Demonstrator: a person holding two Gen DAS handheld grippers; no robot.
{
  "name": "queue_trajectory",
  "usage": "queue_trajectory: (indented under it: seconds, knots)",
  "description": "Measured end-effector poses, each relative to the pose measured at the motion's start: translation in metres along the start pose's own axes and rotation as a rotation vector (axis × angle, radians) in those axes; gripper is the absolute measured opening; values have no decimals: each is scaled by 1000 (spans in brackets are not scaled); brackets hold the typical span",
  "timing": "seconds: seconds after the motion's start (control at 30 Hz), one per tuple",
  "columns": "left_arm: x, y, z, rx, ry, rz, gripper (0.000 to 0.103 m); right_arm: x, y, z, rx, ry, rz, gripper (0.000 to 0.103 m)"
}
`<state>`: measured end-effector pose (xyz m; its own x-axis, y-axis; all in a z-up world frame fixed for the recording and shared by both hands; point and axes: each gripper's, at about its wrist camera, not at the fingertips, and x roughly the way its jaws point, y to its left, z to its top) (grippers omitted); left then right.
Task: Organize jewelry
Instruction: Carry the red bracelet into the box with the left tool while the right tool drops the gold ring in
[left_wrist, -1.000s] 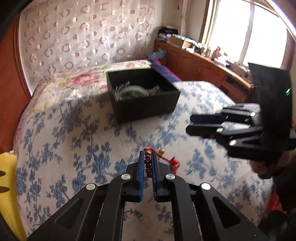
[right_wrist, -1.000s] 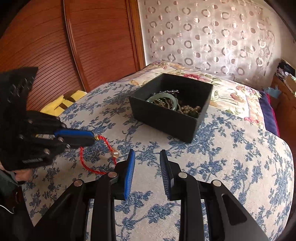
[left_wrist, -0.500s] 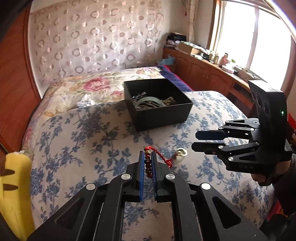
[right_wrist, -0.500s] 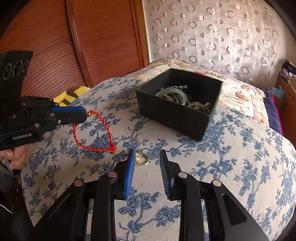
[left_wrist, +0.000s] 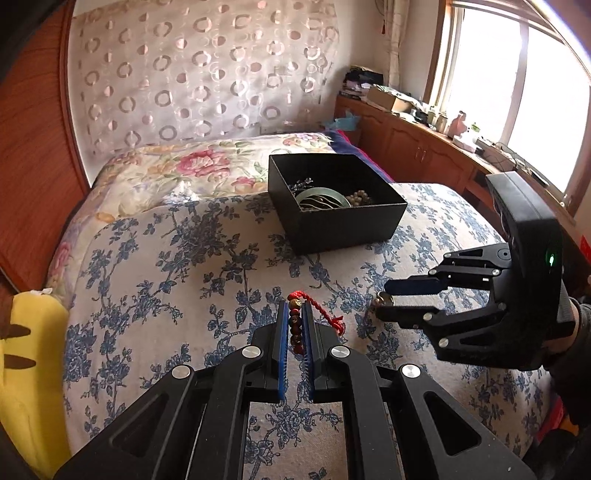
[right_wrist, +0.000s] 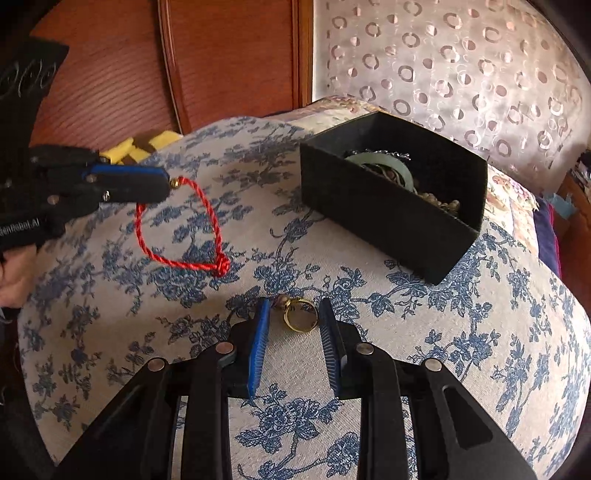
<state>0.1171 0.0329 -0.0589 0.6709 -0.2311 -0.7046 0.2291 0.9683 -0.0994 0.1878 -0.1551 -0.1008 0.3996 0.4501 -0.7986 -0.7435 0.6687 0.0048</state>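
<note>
My left gripper (left_wrist: 295, 310) is shut on a red cord bracelet with brown beads (left_wrist: 295, 328) and holds it above the bed; its red loop (right_wrist: 177, 236) hangs down in the right wrist view, where the left gripper (right_wrist: 164, 186) is at the left. My right gripper (right_wrist: 293, 314) is open, its fingertips on either side of a gold ring (right_wrist: 300, 314) lying on the blue floral bedspread (right_wrist: 424, 350). The right gripper (left_wrist: 384, 297) also shows in the left wrist view. A black open box (left_wrist: 343, 225) holds a green bangle (right_wrist: 380, 162) and beads.
A yellow plush toy (left_wrist: 26, 369) lies at the bed's left edge. A wooden headboard (right_wrist: 221, 62) and a patterned curtain (left_wrist: 203, 74) stand behind the bed. A wooden cabinet with clutter (left_wrist: 417, 144) runs under the window at the right.
My right gripper has moved forward and down so that the gold ring now lies between its open fingers. My left gripper has lifted the bracelet a little higher.
</note>
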Motion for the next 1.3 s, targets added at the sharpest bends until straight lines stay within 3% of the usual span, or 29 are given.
queue_trajectory:
  seconds: [0.1, 0.17, 0.43, 0.87, 1.3]
  knots:
    - [1, 0, 1, -1, 0, -1, 6, 1, 2, 1, -17, 0, -10, 29]
    - [1, 0, 2, -1, -2, -1, 6, 0, 2, 0, -21, -3, -9, 22]
    - [3, -3, 20, 5, -21, -3, 6, -8, -9, 2, -5, -24, 19, 22]
    - [6, -11, 68, 36, -95, -3, 6, -53, -60, 35, 41, -157, -61, 22]
    - [27, -22, 105, 84, -116, 16, 6, -38, -96, 59, 97, -179, -87, 23]
